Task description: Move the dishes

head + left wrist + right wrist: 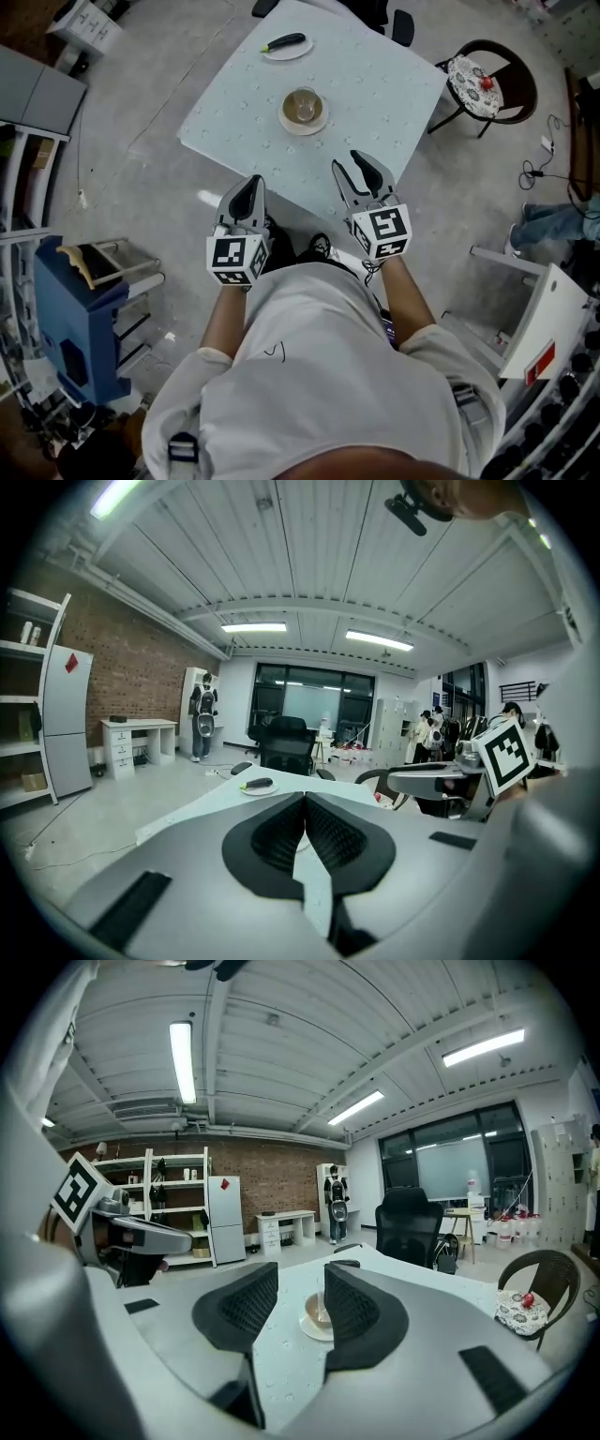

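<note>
Head view: a beige cup (pixel 302 103) on a white saucer (pixel 320 122) stands mid-table (pixel 394 84). It is likely ceramic (stiff, slick, breakable) and best pinched at the saucer's rim. Left gripper view: the left gripper (pixel 305 799) is closed and empty. Right gripper view: the right gripper (pixel 300 1271) stands parted and empty, with the cup well beyond it.

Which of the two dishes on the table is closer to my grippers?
The saucer holding the cup, in the middle of the table. The other plate, carrying a dark long vegetable, sits at the far edge.
</note>
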Demonstrator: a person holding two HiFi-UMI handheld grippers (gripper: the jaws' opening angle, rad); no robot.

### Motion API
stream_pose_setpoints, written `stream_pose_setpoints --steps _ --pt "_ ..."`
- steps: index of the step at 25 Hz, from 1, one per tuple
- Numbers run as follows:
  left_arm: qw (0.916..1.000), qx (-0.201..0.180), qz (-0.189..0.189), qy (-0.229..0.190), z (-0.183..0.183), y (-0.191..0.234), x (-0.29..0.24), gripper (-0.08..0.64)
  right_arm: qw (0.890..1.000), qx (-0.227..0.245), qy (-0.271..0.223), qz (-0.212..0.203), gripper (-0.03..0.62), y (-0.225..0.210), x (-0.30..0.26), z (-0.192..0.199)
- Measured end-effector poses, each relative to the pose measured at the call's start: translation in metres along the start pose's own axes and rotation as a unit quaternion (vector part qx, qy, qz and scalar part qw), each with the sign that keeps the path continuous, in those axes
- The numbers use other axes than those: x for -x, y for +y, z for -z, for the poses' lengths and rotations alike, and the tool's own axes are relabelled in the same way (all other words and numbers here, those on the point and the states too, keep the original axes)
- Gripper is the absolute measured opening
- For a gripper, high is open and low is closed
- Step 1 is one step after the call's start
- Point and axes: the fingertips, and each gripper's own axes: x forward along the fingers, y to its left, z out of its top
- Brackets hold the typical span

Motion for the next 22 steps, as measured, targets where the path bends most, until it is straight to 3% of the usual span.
stream_pose_setpoints --steps 6,13,16,22 --pt "0.9996 0.002 0.027 0.005 -0.009 0.035 -0.06 0.02 1.0 -0.003 0.008 0.017 0.163 -0.017 -0.05 -0.005" --pt "0.9953 -0.012 0.094 0.019 -0.04 0.093 -0.15 0.02 0.998 -0.019 0.014 0.066 0.178 -0.043 -0.132 -0.028" --pt "0.9885 -0.019 0.145 0.036 -0.049 0.106 -0.18 0.02 0.994 -0.029 0.025 0.104 0.183 -0.047 -0.151 -0.036" --pt "0.9669 -0.047 0.24 0.073 -0.046 0.123 -0.236 0.02 0.981 -0.062 0.054 0.174 0.184 -0.053 -0.185 -0.026"
